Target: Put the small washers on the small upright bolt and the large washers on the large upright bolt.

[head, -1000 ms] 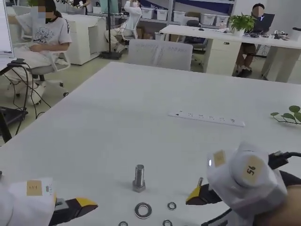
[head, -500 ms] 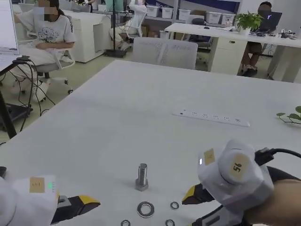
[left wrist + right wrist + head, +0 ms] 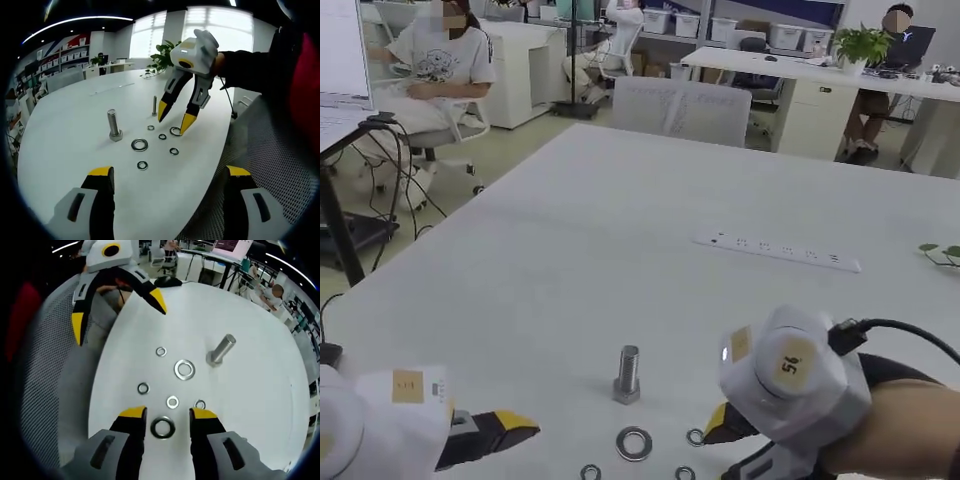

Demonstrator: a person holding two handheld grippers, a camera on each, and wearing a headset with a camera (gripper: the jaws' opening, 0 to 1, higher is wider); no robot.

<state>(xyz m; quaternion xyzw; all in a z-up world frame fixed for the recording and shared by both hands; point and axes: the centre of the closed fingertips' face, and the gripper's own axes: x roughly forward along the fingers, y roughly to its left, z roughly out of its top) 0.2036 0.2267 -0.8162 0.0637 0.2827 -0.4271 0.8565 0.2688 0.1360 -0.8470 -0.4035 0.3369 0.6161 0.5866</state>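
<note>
The large bolt (image 3: pixel 628 373) (image 3: pixel 113 125) (image 3: pixel 221 350) stands upright on the white table (image 3: pixel 620 250). The thin small bolt (image 3: pixel 154 105) stands upright farther off in the left gripper view. One large washer (image 3: pixel 634 442) (image 3: pixel 139 145) (image 3: pixel 184 369) lies flat near the large bolt. A second large washer (image 3: pixel 163 427) (image 3: pixel 175 131) lies on the table between the jaws of my right gripper (image 3: pixel 167 415) (image 3: pixel 175 117), which is open and not closed on it. Several small washers (image 3: pixel 173 401) (image 3: pixel 162 136) lie scattered around. My left gripper (image 3: pixel 169 174) (image 3: pixel 118 319) is open wide and holds nothing.
A white power strip (image 3: pixel 782 250) lies across the far part of the table. A leafy plant (image 3: pixel 945 253) sits at the right edge. The washers lie close to the table's near edge. People sit at desks (image 3: pixel 800 70) behind.
My right gripper has moved left and lower, towards the washers, and now covers the small bolt in the head view. The head camera has shifted. The left gripper has hardly moved.
</note>
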